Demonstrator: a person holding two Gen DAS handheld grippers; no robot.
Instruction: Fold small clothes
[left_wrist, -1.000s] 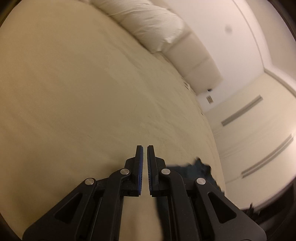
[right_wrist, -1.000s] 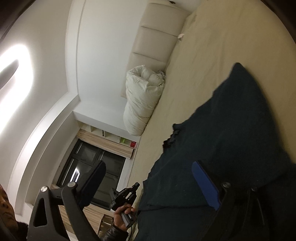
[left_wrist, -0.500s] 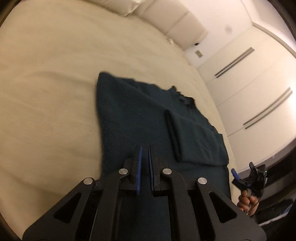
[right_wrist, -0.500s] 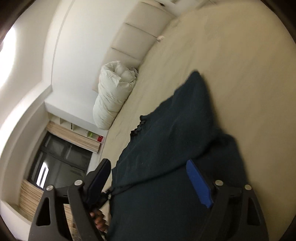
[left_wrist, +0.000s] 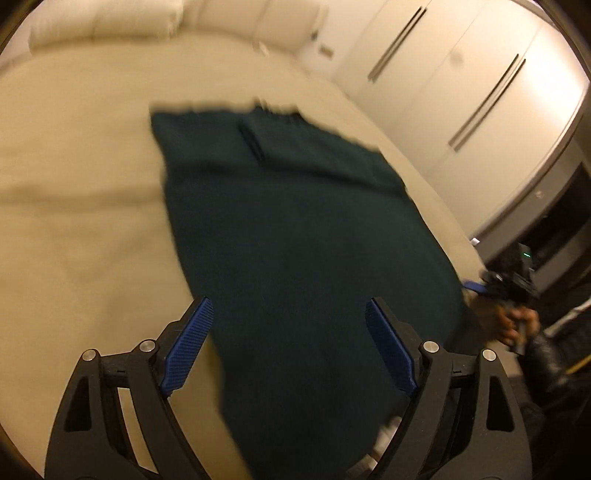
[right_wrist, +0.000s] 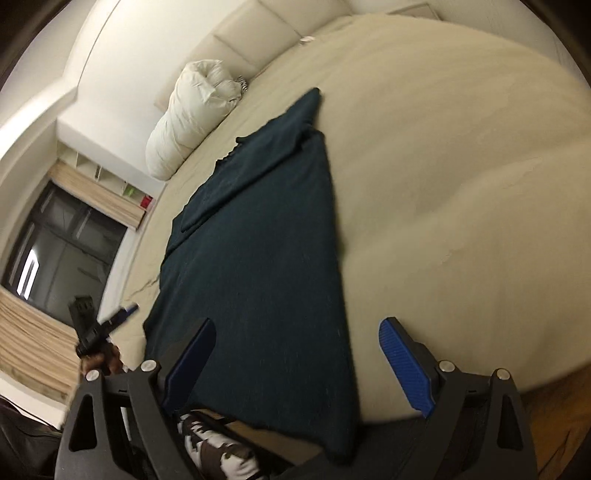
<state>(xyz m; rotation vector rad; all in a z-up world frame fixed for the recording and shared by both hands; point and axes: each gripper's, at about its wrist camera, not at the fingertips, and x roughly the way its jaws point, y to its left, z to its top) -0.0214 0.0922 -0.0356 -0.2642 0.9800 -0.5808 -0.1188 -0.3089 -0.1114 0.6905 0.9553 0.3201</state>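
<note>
A dark teal garment (left_wrist: 295, 236) lies spread flat on the cream bed, with a sleeve folded across its upper part (left_wrist: 306, 147); it also shows in the right wrist view (right_wrist: 266, 236). Its near hem hangs over the bed's edge. My left gripper (left_wrist: 288, 314) is open and empty, hovering above the garment's near end. My right gripper (right_wrist: 295, 332) is open and empty above the same near end. Each gripper shows small in the other's view: the right one (left_wrist: 509, 288) and the left one (right_wrist: 96, 325).
The cream bed (left_wrist: 81, 221) fills both views. A white duvet roll (right_wrist: 192, 118) and padded headboard (right_wrist: 258, 33) are at the far end. Wardrobe doors (left_wrist: 461, 85) stand to the right. A window with blinds (right_wrist: 55, 236) is at the left.
My left gripper was shut and has opened. Both grippers have pulled back toward the near edge of the bed, and the garment now lies flat and spread out.
</note>
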